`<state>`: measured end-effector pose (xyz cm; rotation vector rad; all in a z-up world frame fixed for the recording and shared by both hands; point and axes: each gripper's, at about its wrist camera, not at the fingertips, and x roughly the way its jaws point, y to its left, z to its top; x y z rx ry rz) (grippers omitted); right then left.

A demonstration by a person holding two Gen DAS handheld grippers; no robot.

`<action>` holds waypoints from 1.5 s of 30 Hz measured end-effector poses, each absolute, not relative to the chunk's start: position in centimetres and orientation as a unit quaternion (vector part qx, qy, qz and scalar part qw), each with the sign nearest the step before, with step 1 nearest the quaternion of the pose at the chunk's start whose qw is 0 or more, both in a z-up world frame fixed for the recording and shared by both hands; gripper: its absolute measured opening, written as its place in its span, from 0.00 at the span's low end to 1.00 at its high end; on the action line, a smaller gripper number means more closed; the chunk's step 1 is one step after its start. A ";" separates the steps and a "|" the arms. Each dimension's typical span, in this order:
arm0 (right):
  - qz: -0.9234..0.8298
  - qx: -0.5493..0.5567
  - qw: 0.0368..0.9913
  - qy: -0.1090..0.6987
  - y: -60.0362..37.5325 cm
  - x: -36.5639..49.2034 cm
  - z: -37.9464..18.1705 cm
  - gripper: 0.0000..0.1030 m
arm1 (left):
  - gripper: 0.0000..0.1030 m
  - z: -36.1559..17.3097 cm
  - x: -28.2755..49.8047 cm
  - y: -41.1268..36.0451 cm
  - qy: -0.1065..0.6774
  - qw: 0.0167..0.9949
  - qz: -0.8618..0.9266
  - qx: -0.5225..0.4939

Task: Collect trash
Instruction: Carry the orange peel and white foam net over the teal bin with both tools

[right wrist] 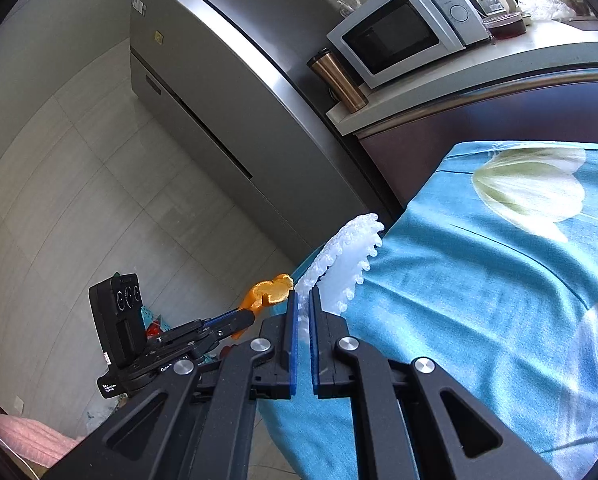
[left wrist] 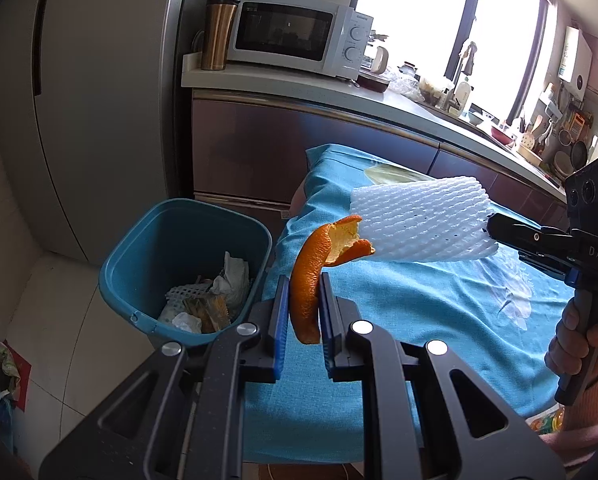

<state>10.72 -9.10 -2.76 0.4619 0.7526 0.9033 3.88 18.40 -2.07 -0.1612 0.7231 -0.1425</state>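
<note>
- The left gripper (left wrist: 303, 312) had its fingers (left wrist: 280, 312) narrowed on a curl of orange peel (left wrist: 311, 276); the peel stood up between the blue pads and bent over at its top.
- The right gripper (right wrist: 302, 320) had its fingers (right wrist: 292, 328) nearly together, pinching one edge of a white foam fruit net (left wrist: 419, 220) — the net stuck out sideways, held clear above the desk.
- The net's free end hung just beside the top of the peel; I could not tell whether they touched.
- The desk (left wrist: 439, 312), under a turquoise flowered cloth, lay beneath both grippers.
- A blue trash bin (left wrist: 139, 248) stood on the floor against the desk's end, just beyond the peel, with crumpled paper and another piece of foam net already inside.
- Both held items were near the desk's bin-side edge — neither was over the bin's mouth.
- A hand (left wrist: 575, 340) in a pink sleeve gripped the right gripper's handle above the desk.
</note>
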 end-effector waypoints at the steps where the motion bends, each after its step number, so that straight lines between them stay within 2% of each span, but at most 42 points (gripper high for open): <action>1: 0.424 0.215 0.806 0.352 -8.9 10.7 -2.7 0.04 | 0.14 -2.1 3.9 18.6 0.353 0.930 -0.068 -0.080; 45: 0.450 0.186 0.778 0.398 -1.1 14.6 -3.8 0.04 | 0.14 -5.1 6.8 23.4 0.373 0.922 0.004 -0.108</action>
